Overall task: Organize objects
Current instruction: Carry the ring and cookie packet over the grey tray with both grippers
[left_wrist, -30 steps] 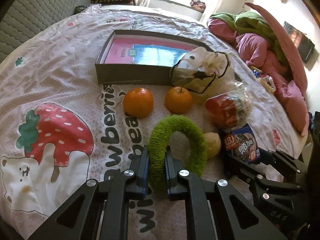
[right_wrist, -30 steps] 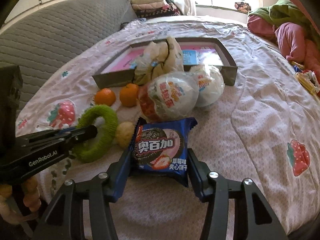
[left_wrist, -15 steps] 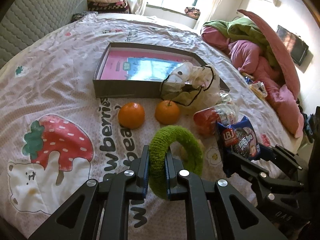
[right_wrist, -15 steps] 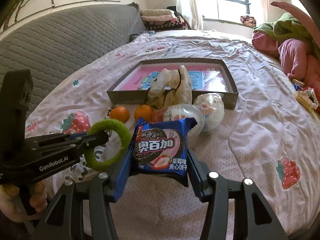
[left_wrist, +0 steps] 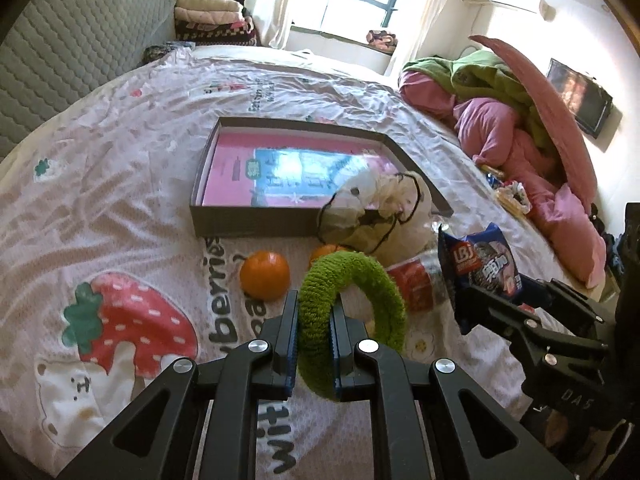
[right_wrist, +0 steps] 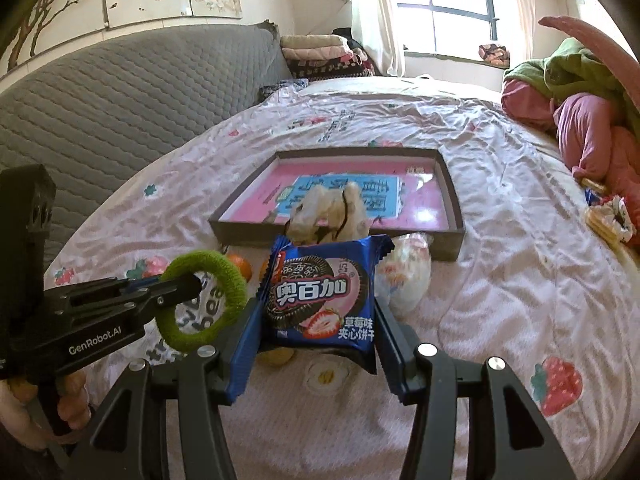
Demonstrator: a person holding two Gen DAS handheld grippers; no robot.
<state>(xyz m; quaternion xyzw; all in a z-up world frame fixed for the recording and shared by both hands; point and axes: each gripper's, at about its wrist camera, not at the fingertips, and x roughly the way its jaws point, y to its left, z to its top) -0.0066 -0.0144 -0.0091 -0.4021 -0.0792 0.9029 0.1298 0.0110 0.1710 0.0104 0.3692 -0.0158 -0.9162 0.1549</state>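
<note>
A fuzzy green ring [left_wrist: 352, 300] is pinched by its near side between the closed jaws of the left gripper [left_wrist: 314, 340] and held clear of the strawberry-print bedsheet [left_wrist: 120, 184], while a blue cookie packet [right_wrist: 322, 300] is clamped by its side edges in the right gripper [right_wrist: 318, 344] and carried upright above the same sheet. Beyond both tools, a shallow grey box [right_wrist: 450, 188] with a pink and blue printed floor is seen lying open on the bed. Between the grippers and the box, the way is crowded: a crumpled pale plastic bag [left_wrist: 380, 208] is slumped against the box's near wall, an orange [left_wrist: 265, 275] is set just in front of it, and a second orange [left_wrist: 325, 250] is largely hidden behind the ring. A red-labelled wrapped snack [left_wrist: 416, 286] is partly covered by the ring and the packet, and a white wrapped bundle [right_wrist: 406, 276] is half masked by the packet in the right wrist view. A small yellowish item under the packet cannot be made out. A heap of pink and green bedding [left_wrist: 512, 120] is piled at the right edge, and a grey quilted headboard [right_wrist: 120, 96] is cut off at the left.
</note>
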